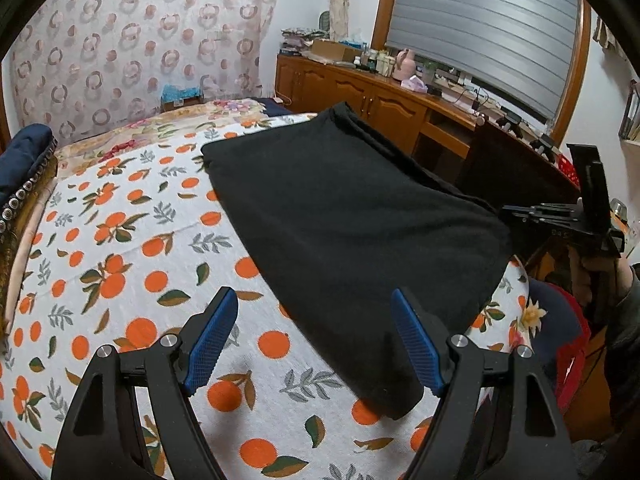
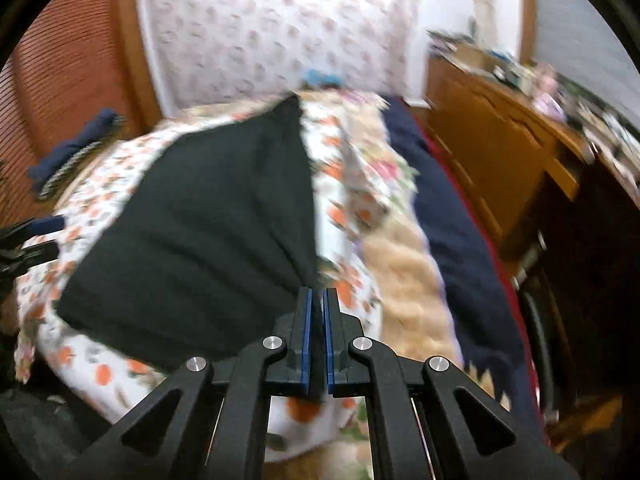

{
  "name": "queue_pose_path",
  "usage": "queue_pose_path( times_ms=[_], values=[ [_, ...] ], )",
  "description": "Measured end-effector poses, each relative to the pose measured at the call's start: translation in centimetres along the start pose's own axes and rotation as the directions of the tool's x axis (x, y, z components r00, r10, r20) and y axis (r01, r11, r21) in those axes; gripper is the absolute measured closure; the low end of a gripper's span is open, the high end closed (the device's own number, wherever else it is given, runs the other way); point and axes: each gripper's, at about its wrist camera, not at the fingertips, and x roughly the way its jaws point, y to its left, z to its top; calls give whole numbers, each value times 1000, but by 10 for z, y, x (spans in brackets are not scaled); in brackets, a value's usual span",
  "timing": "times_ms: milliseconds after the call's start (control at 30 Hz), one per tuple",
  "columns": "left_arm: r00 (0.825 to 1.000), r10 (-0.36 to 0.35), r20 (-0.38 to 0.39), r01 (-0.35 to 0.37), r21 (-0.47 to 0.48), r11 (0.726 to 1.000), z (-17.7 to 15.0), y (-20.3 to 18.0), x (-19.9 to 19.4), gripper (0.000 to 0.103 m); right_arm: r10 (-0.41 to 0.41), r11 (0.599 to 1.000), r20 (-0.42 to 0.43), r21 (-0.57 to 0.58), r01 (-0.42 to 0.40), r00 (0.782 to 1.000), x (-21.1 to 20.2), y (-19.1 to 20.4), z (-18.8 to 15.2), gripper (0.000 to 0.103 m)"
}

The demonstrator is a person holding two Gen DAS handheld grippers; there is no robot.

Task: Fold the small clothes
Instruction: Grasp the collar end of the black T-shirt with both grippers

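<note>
A black garment (image 1: pixel 352 216) lies spread on the orange-print bedspread (image 1: pixel 132 248). My left gripper (image 1: pixel 316 308) is open above the bed, its right blue pad over the garment's near edge, holding nothing. My right gripper (image 2: pixel 316 300) is shut on the garment's near right corner (image 2: pixel 304 272) and lifts that edge; the cloth (image 2: pixel 200 216) stretches away from it with ripples. The right gripper also shows in the left wrist view (image 1: pixel 520 216) at the garment's far right corner. The right wrist view is motion-blurred.
A wooden dresser (image 1: pixel 380 100) with clutter stands along the right wall. A navy blanket (image 2: pixel 452 208) drapes the bed's right side. Dark folded clothes (image 1: pixel 24 160) lie at the bed's left. A patterned curtain (image 1: pixel 140 40) hangs behind.
</note>
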Motion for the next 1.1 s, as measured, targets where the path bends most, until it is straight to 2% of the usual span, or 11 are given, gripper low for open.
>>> queue_pose_path(
  times_ms=[67, 100, 133, 200, 267, 433, 600, 767, 900, 1100],
  values=[
    [1000, 0, -8, 0, 2, 1000, -1, -2, 2, 23, -29, 999, 9, 17, 29, 1000, -2, -6, -2, 91],
    [1000, -1, -11, 1, 1, 1000, -2, -2, 3, 23, -20, 999, 19, 28, 19, 1000, -4, -7, 0, 84],
    [1000, -1, -13, 1, 1, 1000, -2, -3, 4, 23, 3, 999, 35, 41, -4, 999, -7, -8, 2, 71],
    [1000, -1, -17, 1, 2, 1000, -3, -4, 6, 23, 49, 998, 71, 46, -52, 996, -12, -4, 5, 57],
    [1000, -3, -23, 3, 0, 1000, -3, -5, 8, 23, 78, 997, 87, 18, -79, 993, -14, 5, 2, 57],
    [999, -7, -50, 8, 6, 1000, -9, -8, 15, 23, 61, 995, 61, -78, -56, 996, -7, 24, -2, 57],
    [997, -25, -74, 24, -13, 1000, -15, -7, 21, 23, -9, 996, 13, -90, 10, 1000, 17, 14, -10, 54],
    [995, -42, -88, 40, -25, 999, -22, -7, 21, 23, 37, 998, -5, -50, -37, 999, 22, 3, -9, 54],
    [991, -85, -105, 82, -33, 996, -25, -8, 20, 41, 67, 995, -19, -65, -69, 998, 25, 11, -11, 54],
    [988, -109, -109, 107, -25, 994, -29, -13, 19, 57, 78, 993, -22, -84, -79, 997, 21, 12, -15, 54]
  ],
)
